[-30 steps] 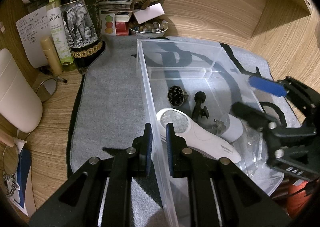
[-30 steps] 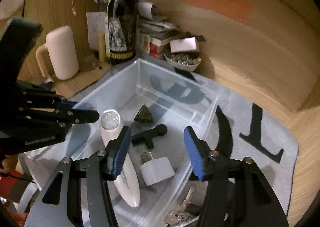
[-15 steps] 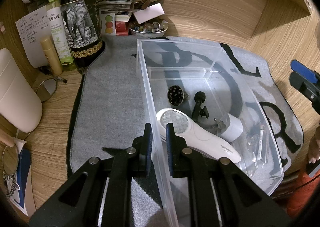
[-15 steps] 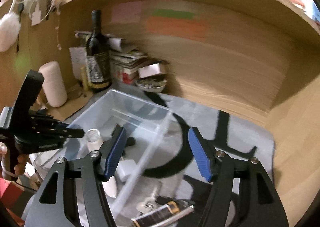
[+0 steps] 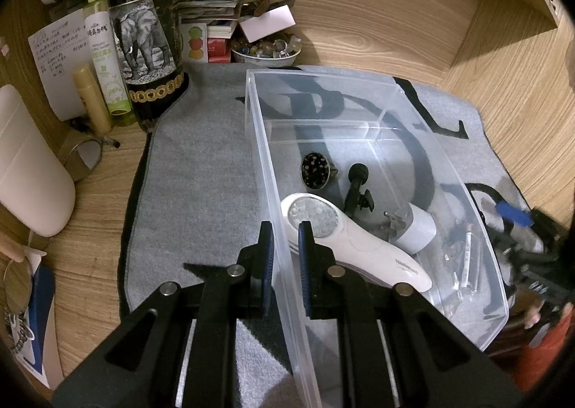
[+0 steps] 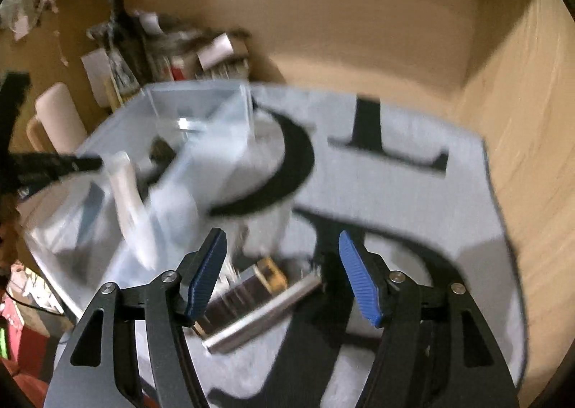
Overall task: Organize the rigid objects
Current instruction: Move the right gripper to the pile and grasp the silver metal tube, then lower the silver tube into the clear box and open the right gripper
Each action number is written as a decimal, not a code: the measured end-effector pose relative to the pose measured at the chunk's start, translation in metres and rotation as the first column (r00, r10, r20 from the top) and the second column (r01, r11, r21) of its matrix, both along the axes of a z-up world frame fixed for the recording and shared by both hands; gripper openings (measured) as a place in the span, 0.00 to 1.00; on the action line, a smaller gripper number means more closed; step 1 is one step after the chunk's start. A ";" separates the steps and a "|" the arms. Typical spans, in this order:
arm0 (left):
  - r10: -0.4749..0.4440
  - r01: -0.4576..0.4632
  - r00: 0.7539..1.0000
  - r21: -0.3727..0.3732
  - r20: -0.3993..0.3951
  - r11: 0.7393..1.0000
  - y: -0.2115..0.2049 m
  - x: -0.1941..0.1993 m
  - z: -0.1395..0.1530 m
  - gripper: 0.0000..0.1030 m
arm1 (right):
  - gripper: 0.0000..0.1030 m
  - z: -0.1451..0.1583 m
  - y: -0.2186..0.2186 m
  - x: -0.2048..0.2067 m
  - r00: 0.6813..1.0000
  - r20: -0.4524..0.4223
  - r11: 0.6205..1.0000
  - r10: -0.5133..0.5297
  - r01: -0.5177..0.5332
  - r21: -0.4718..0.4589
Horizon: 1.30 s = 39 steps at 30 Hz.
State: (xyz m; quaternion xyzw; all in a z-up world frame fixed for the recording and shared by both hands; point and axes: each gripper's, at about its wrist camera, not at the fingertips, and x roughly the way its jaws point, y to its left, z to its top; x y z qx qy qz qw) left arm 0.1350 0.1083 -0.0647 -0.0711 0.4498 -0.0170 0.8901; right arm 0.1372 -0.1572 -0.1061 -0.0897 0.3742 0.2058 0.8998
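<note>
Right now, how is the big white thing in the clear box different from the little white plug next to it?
The white handheld device is long and curved with a round mesh face; the white plug is short and stubby with metal prongs. The device lies by the wall clamped by the left gripper; the plug lies nearer the middle. Both are white and lie in the clear bin.
</note>
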 end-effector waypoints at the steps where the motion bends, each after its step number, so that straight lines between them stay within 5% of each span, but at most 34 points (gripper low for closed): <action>1: 0.000 0.000 1.000 0.000 0.000 1.000 0.000 0.000 0.000 0.12 | 0.60 -0.009 -0.001 0.000 1.000 -0.019 1.000 -0.007 0.007 -0.013; 9: 0.000 0.000 1.000 0.000 0.000 1.000 0.000 -0.001 0.000 0.12 | 0.64 -0.025 -0.025 -0.007 0.995 -0.086 0.997 -0.044 0.049 0.059; 17: 0.000 0.000 1.000 0.002 0.001 1.000 0.000 -0.002 0.000 0.12 | 0.63 -0.031 -0.028 -0.007 0.995 -0.091 0.999 -0.043 0.044 0.015; 22: 0.000 0.000 1.000 0.002 0.001 1.000 0.000 -0.002 0.000 0.12 | 0.48 -0.035 -0.018 -0.013 0.998 -0.041 0.997 -0.047 0.044 -0.064; 26: 0.000 0.000 1.000 0.001 0.001 1.000 0.000 -0.002 -0.001 0.12 | 0.14 -0.032 -0.021 -0.010 0.998 -0.034 0.997 -0.058 0.056 -0.045; 39: 0.000 0.000 1.000 0.002 0.001 1.000 0.000 -0.002 0.000 0.12 | 0.14 0.016 -0.018 -0.012 0.994 0.091 0.997 -0.060 0.056 0.047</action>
